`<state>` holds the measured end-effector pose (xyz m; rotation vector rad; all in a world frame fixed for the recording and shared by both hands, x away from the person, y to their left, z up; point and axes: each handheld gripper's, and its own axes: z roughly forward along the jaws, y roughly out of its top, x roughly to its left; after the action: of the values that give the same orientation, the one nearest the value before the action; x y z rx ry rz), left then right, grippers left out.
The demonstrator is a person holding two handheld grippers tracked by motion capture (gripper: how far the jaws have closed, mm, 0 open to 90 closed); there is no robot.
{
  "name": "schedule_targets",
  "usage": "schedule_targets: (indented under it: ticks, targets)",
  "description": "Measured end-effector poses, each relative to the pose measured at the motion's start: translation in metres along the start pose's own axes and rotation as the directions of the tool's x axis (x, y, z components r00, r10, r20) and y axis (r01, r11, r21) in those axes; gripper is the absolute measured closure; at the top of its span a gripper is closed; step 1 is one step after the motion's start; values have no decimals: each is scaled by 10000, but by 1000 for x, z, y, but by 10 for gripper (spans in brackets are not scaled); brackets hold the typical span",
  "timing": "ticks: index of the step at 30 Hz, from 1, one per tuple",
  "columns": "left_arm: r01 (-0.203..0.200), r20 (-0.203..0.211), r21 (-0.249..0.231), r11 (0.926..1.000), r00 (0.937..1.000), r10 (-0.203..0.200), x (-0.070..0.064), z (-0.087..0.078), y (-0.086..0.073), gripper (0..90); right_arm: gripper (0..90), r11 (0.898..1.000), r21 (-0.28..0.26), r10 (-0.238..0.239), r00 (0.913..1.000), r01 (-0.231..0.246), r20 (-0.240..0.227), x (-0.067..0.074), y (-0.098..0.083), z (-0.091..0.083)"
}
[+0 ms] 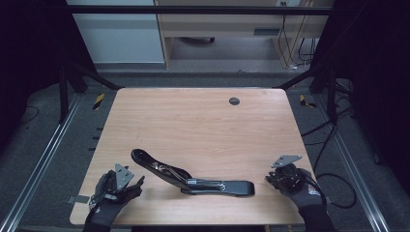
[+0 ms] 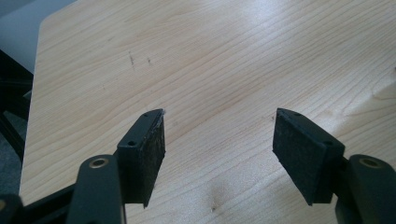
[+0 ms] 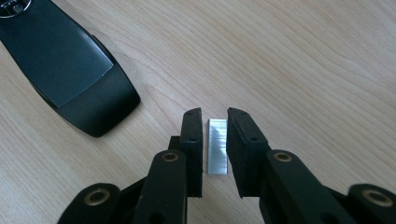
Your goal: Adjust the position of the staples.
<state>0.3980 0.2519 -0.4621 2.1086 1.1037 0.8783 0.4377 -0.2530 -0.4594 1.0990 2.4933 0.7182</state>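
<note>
Your right gripper [image 3: 215, 116] straddles the staple strip [image 3: 217, 147] lying near the stapler [image 1: 193, 176], pads not yet pressing, so close squarely on its long sides while your left gripper [image 2: 217, 126] waits open.

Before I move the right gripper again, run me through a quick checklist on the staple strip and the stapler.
1. Staple strip sits between the right gripper jaws: ok.
2. Pads actually clamp the strip: cannot tell; thin gaps show on both sides.
3. Stapler lies opened on the table, top arm swung up: ok.
4. Left gripper open with nothing between its pads: ok.
5. Stapler steadied by the left gripper: not ok; it hangs apart from it.
</note>
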Motion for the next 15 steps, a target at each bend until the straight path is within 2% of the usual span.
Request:
schedule_targets:
  ticks: [3, 15]
  targets:
    - [-7, -8, -12, 10000, 10000, 7, 0, 0, 0, 337, 722, 9999, 82, 124, 9999, -125, 98, 0, 2, 4]
    - [-8, 32, 45, 10000, 10000, 8, 0, 1, 0, 336, 722, 9977, 415, 540, 9985, -541, 31, -6, -4, 13]
